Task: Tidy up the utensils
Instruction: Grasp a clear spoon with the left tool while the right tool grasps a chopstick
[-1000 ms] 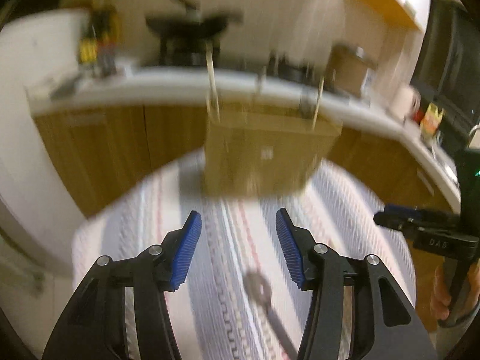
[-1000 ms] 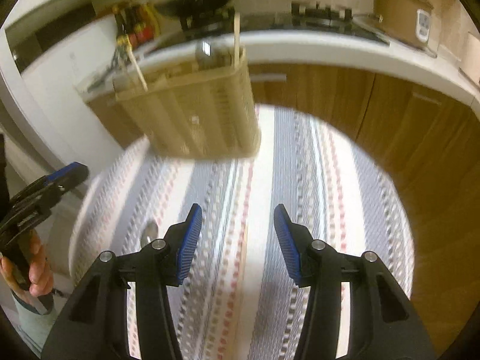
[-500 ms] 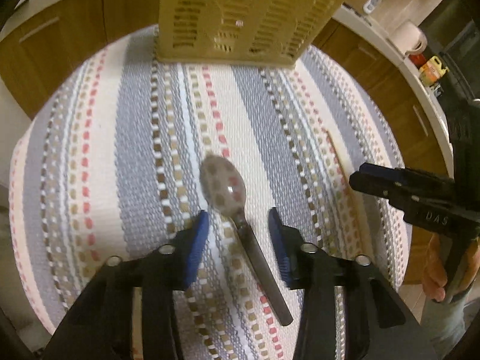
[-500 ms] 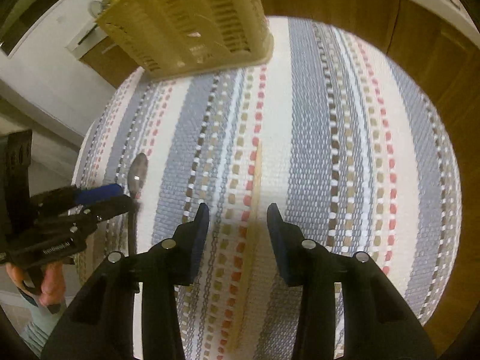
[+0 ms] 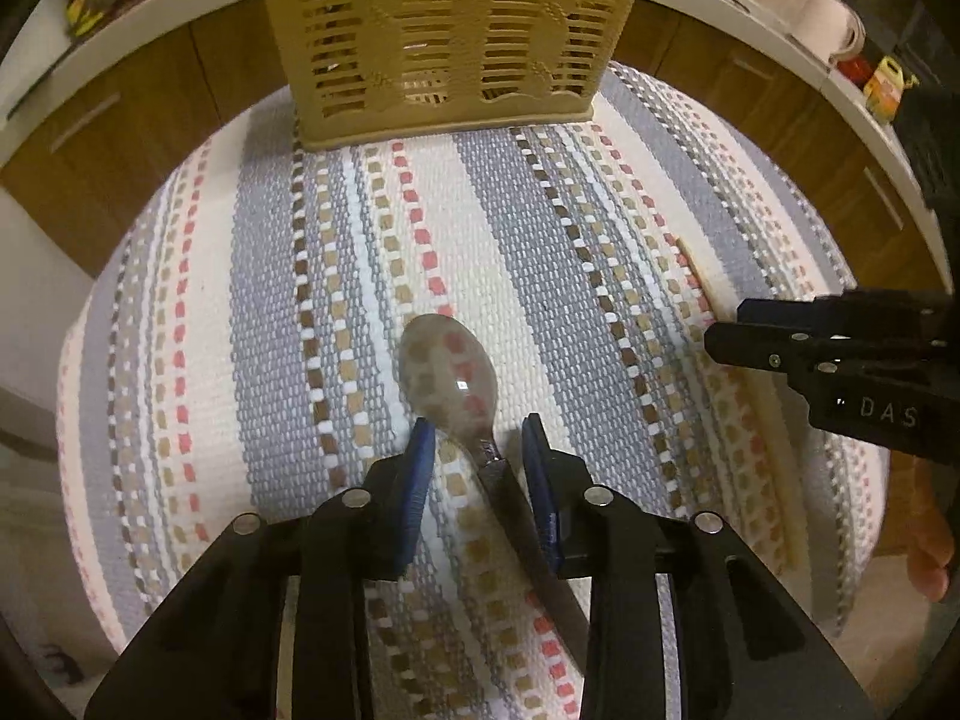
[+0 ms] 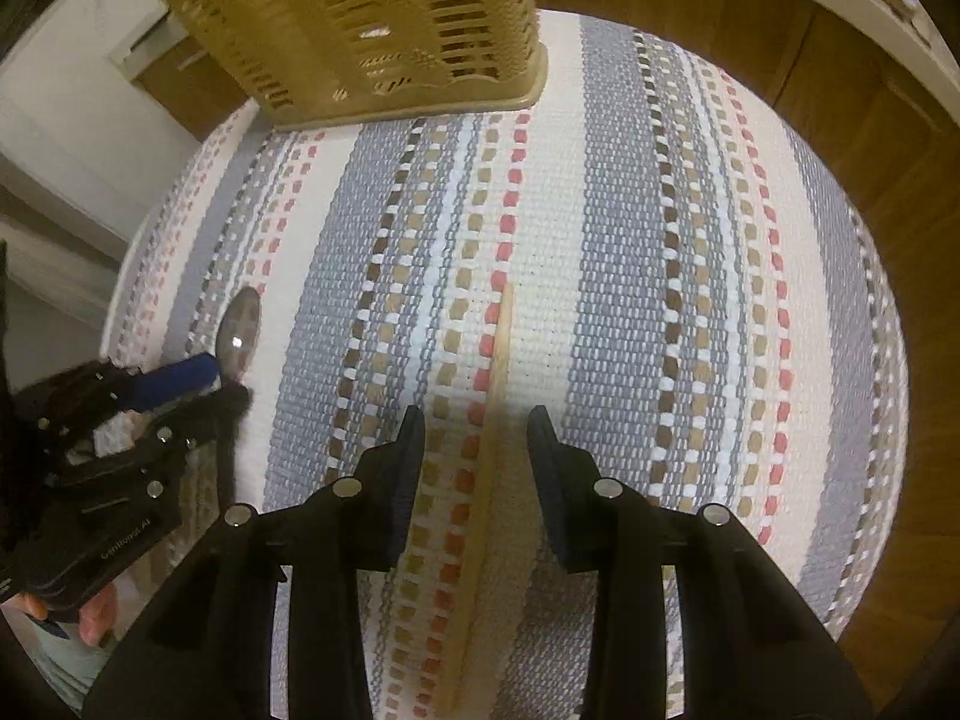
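We see the spoon (image 5: 449, 373) lying on the striped cloth (image 5: 252, 276), its neck between the narrowed, closing left gripper (image 5: 478, 438), untouched. The right gripper (image 6: 476, 426), likewise closing, straddles the wooden stick (image 6: 492, 420) without contact. The slotted basket (image 5: 444, 36) stands beyond.

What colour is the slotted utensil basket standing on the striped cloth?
Tan-yellow plastic; the utensil basket shows best in the left wrist view.

cloth (image 5: 540, 252): showing grey and cream stripes with red, tan, brown dashes
basket (image 5: 444, 36): showing tan slats
spoon (image 5: 450, 372): gleaming silver
stick (image 6: 489, 468): looking pale tan
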`<state>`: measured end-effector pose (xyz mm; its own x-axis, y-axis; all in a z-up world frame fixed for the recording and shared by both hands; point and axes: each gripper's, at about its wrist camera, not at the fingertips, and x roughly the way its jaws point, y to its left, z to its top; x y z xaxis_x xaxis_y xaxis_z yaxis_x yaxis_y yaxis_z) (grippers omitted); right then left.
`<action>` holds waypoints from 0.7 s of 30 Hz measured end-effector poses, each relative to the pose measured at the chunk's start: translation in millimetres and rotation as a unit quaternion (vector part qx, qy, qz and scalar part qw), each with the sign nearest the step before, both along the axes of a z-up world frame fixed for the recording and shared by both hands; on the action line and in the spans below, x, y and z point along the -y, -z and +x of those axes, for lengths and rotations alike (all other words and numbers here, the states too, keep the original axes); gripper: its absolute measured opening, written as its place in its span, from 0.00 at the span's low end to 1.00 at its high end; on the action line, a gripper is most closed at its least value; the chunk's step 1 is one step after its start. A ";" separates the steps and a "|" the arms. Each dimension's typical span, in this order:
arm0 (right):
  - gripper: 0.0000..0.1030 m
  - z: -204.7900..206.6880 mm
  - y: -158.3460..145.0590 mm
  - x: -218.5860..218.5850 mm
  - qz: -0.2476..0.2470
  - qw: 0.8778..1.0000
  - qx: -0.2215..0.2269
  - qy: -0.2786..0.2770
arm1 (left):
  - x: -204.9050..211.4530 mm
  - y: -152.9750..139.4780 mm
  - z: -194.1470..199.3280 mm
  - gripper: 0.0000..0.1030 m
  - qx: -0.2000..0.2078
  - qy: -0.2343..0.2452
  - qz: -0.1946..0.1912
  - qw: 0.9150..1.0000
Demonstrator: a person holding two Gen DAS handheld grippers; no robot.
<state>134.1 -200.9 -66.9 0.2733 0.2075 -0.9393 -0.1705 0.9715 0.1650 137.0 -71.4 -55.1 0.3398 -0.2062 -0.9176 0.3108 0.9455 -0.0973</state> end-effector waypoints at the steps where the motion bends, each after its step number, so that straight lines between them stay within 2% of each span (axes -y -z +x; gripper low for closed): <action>1: 0.31 -0.1 0.1 -2.7 -0.005 1.000 0.000 -0.003 | 2.5 0.1 0.1 0.27 0.002 0.004 0.006 1.000; 5: 0.27 -0.6 1.9 -11.4 -0.027 1.000 -0.004 -0.008 | 4.3 -0.3 3.7 0.23 0.006 0.017 0.016 1.000; 13: 0.06 -5.5 4.4 -24.0 -0.073 0.997 -0.013 -0.034 | 3.5 0.8 9.7 0.14 0.005 0.037 0.024 0.999; 21: 0.05 -5.4 4.8 -26.3 -0.069 0.997 -0.012 -0.029 | -6.9 0.8 8.4 0.10 0.004 0.052 0.022 0.998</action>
